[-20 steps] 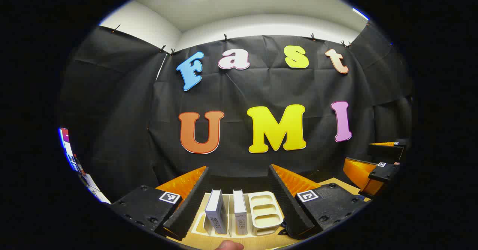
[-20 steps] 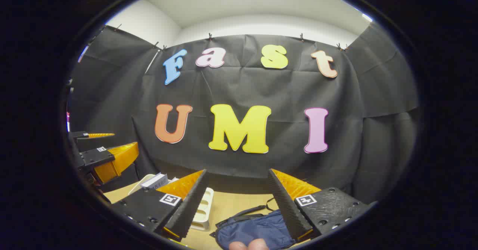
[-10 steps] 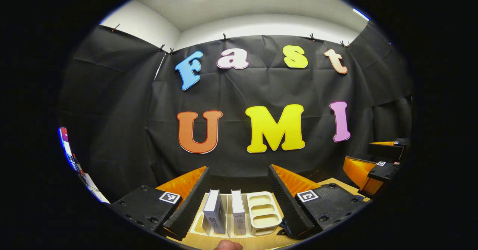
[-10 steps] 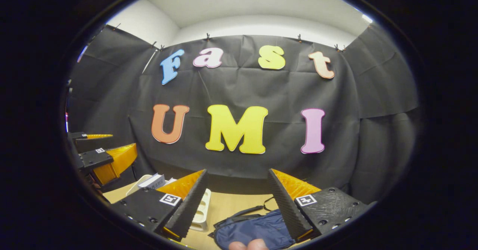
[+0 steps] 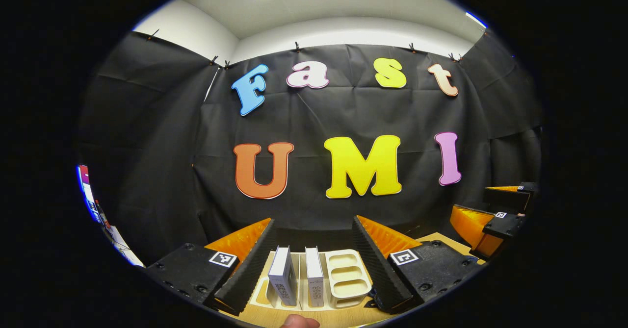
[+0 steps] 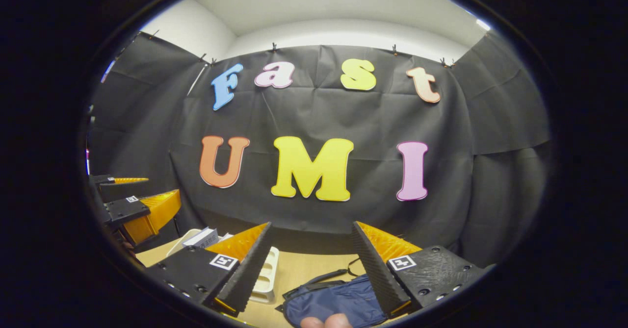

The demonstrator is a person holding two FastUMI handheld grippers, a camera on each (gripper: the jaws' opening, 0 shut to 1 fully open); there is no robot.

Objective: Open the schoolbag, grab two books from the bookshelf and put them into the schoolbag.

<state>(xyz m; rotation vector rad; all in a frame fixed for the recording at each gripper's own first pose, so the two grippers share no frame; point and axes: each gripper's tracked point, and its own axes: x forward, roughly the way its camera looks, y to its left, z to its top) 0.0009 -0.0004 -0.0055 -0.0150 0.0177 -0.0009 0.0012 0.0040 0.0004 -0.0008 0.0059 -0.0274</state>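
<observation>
Both views low over the table [image 5: 436, 239], facing the booth wall, sharing the bookshelf [image 5: 343, 279].

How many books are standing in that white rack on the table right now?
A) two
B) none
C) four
A: in the left gripper view two white books stand upright side by side in the white rack, next to its free slots.

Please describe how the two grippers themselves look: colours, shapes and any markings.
The left gripper and the right gripper look alike: two wedge-shaped fingers, black ribbed on the inner face, orange ribbed on the outer side, on black blocks with screw holes. Each block carries a small square black-and-white marker.
</observation>
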